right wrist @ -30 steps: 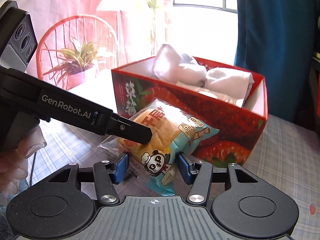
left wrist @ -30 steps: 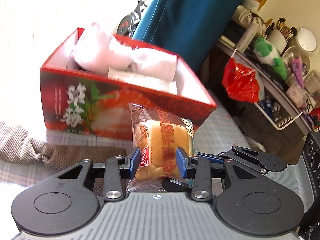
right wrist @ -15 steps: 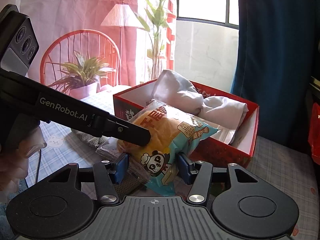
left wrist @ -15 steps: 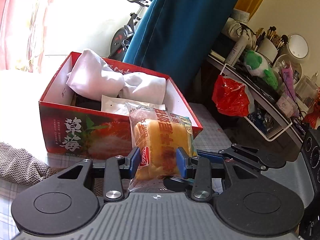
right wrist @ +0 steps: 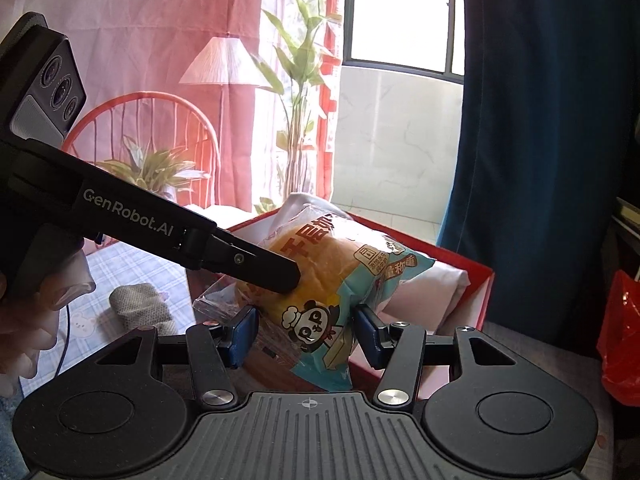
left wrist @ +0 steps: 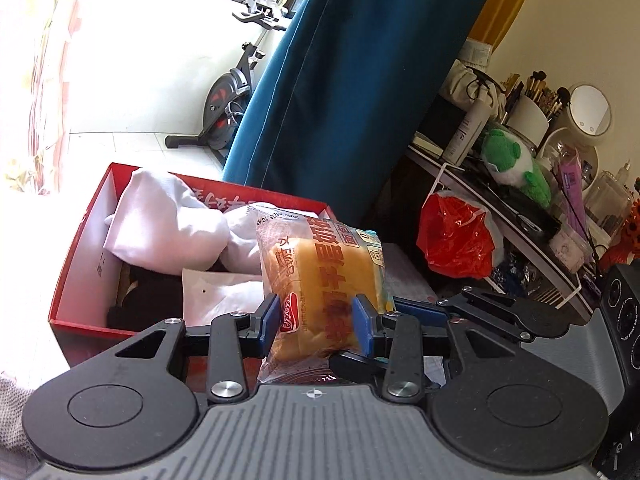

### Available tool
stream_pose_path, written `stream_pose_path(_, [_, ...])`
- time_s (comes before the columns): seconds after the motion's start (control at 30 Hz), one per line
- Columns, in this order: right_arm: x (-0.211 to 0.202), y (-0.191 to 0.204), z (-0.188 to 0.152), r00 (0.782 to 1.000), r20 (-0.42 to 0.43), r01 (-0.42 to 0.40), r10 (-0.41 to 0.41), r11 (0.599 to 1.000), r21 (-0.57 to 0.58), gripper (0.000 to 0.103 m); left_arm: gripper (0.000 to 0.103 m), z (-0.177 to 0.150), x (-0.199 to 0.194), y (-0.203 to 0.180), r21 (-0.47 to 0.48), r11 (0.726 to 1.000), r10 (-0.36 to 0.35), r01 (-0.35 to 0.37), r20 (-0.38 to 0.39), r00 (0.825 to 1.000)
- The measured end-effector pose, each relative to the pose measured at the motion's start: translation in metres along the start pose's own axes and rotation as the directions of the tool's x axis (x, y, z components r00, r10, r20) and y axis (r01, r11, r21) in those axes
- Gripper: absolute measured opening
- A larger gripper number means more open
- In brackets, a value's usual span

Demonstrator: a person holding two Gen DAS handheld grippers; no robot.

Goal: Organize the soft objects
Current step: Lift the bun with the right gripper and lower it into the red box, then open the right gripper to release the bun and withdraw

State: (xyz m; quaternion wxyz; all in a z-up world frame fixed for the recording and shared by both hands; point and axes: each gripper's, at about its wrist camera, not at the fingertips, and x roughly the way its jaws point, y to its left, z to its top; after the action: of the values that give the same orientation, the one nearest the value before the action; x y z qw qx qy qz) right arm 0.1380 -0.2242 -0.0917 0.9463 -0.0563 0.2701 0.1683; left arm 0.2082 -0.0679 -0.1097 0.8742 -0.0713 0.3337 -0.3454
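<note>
Two grippers: both clamp one wrapped bread bun [left wrist: 320, 284] between them, above the near edge of the red box [left wrist: 80, 264].
Grey knit cloth [right wrist: 140, 308]: at nine o'clock from the bun in the right wrist view, lying on the checked tablecloth [right wrist: 132, 264].
Left gripper [left wrist: 316, 322]: blue pads pressed into the bun's two sides, fingers narrowed on it.
Bun's place: upright in the left wrist view, its top at twelve o'clock, held over the box's near right corner.
Box contents: white bundled cloth [left wrist: 160, 224] at ten o'clock from the bun, a flat white packet [left wrist: 220, 292] just beside it.
Right gripper [right wrist: 306, 334]: pads grip the bun's panda-printed end, fingers half closed on it.
Red plastic bag [left wrist: 456, 236]: at three o'clock, hanging by the cluttered shelf [left wrist: 520, 216].
</note>
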Motion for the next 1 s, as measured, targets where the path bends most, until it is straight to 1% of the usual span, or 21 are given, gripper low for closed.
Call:
stream_pose_path(0.1, [0.014,-0.015,0.010,1.000,0.002,0.020,-0.020,1.000,0.011,0.049,0.042,0.018,0.021,0.007,-0.034,0.999,-0.018,0.017,-0.009,1.000])
stream_pose_path(0.2, [0.030,-0.031,0.015,0.999,-0.020,0.028,-0.028,0.999,0.017,0.049,0.042,0.028,0.043,0.014,-0.066,0.998,-0.024,0.021,-0.035,0.999])
stream_pose_path(0.33, [0.053,-0.047,0.009,0.998,-0.063,0.028,-0.026,0.999,0.038,0.049,0.042,0.026,0.069,0.020,-0.072,0.997,-0.005,0.000,-0.077,0.997])
stream_pose_path(0.53, [0.076,-0.055,-0.008,0.994,-0.111,0.032,-0.026,0.998,0.049,0.049,0.042,0.017,0.097,0.030,-0.100,0.995,0.016,-0.029,-0.124,0.992])
stream_pose_path(0.63, [0.082,-0.057,-0.014,0.992,-0.127,0.033,-0.026,0.998,0.056,0.049,0.041,0.013,0.107,0.029,-0.076,0.996,0.031,-0.042,-0.136,0.990])
stream_pose_path(0.7, [0.084,-0.058,-0.015,0.992,-0.124,0.047,-0.039,0.997,0.060,0.050,0.040,0.011,0.112,0.026,-0.037,0.997,0.056,-0.062,-0.151,0.987])
stream_pose_path(0.73, [0.083,-0.058,-0.015,0.991,-0.124,0.057,-0.048,0.996,0.064,0.051,0.040,0.010,0.113,0.025,-0.016,0.997,0.069,-0.072,-0.146,0.987])
stream_pose_path(0.9, [0.076,-0.056,-0.017,0.989,-0.132,0.077,-0.071,0.996,0.044,0.051,0.042,0.010,0.095,0.027,0.042,0.994,0.105,-0.101,-0.105,0.989])
stream_pose_path(1.0, [0.070,-0.058,-0.017,0.988,-0.123,0.097,-0.088,0.993,0.063,0.051,0.043,0.009,0.076,0.029,0.089,0.986,0.147,-0.140,-0.074,0.986])
